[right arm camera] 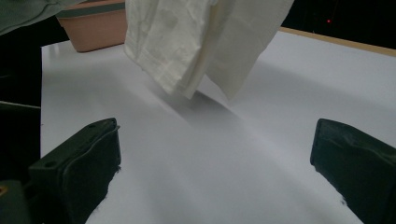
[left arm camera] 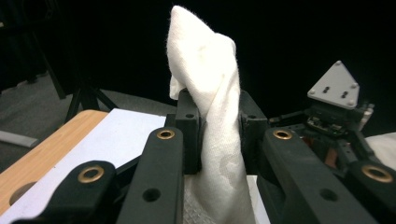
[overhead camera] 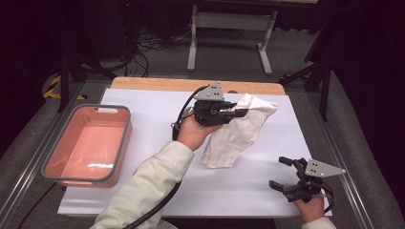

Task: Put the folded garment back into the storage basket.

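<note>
Two black tools: left tool (overhead camera: 237, 113) pinches a crumpled white cloth (overhead camera: 236, 133), right tool (overhead camera: 284, 172) gapes wide over smooth white table (overhead camera: 153, 105)

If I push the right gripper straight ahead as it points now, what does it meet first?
Probably the hanging white cloth, held up by the left gripper. The right gripper is open over bare table; depth is unclear.

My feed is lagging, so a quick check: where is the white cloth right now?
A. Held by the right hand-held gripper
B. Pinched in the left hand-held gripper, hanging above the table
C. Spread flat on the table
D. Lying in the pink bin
B: the left hand-held gripper has its jaws closed on the white cloth, which hangs over the table; the right hand-held gripper is open and empty, and the pink bin holds nothing.
</note>
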`<state>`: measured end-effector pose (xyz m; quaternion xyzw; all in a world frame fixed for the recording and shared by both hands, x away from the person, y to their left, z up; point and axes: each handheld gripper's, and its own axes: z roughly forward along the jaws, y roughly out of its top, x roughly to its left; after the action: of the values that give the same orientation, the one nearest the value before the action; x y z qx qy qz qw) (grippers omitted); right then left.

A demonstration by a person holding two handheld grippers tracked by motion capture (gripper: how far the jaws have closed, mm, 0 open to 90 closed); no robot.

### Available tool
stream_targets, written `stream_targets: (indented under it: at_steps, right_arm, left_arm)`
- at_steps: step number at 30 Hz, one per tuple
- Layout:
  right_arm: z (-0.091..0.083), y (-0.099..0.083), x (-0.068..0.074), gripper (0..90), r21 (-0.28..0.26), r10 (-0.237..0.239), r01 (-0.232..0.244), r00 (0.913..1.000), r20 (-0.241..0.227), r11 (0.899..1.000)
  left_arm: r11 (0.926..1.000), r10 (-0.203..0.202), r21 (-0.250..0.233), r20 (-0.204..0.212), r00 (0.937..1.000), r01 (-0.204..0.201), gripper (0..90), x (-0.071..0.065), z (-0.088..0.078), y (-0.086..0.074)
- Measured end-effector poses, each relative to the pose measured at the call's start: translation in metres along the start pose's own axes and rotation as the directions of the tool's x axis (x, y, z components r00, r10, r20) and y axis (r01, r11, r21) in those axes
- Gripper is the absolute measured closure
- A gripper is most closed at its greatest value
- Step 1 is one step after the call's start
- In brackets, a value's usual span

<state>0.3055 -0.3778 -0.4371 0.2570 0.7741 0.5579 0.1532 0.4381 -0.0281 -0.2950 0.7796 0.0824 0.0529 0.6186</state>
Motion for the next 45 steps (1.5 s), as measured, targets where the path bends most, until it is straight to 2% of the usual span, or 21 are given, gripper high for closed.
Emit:
stream_targets:
  at_steps: [3, 7, 9, 10, 18, 21, 36, 45]
  right_arm:
    - [0.002, 0.003, 0.0, 2.4, -0.011, -0.012, 0.012, 0.9999, -0.006, 1.0]
    - [0.004, 0.005, 0.0, 2.3, -0.013, -0.018, 0.018, 0.9998, -0.011, 1.0]
    - [0.007, 0.006, -0.001, 2.4, -0.008, -0.024, 0.024, 0.9996, -0.015, 1.0]
    - [0.007, 0.006, -0.001, 2.4, -0.008, -0.024, 0.024, 0.9996, -0.015, 1.0]
    - [0.011, 0.008, -0.002, 2.4, -0.006, -0.037, 0.037, 0.999, -0.022, 0.999]
    - [0.013, 0.009, -0.003, 2.4, -0.007, -0.039, 0.039, 0.9989, -0.025, 0.999]
    - [0.02, 0.011, -0.007, 2.5, -0.001, -0.029, 0.029, 0.9979, -0.058, 1.0]
    - [0.023, 0.011, -0.011, 2.6, -0.011, -0.01, 0.009, 0.9975, -0.07, 1.0]
  left_arm:
    - [0.9998, 0.014, -0.01, -0.003, 0.9999, -0.014, 76.1, -0.001, -0.016, 0.004]
    - [0.9996, 0.022, -0.02, 0.001, 0.9998, -0.022, 76.1, -0.002, -0.027, 0.006]
    - [0.9985, 0.045, -0.033, 0.001, 0.999, -0.045, 76.0, -0.005, -0.041, 0.009]
    - [0.9985, 0.045, -0.033, 0.001, 0.999, -0.045, 76.0, -0.005, -0.041, 0.009]
    - [0.9964, 0.061, -0.06, 0.006, 0.9981, -0.06, 76.1, -0.009, -0.074, 0.01]
    - [0.996, 0.059, -0.068, 0.016, 0.9981, -0.058, 76.1, -0.01, -0.086, 0.009]
    - [0.9961, 0.068, -0.056, 0.008, 0.9976, -0.068, 76.0, -0.013, -0.123, 0.006]
    - [0.9969, 0.046, -0.063, -0.021, 0.9987, -0.047, 76.0, -0.011, -0.149, 0.001]
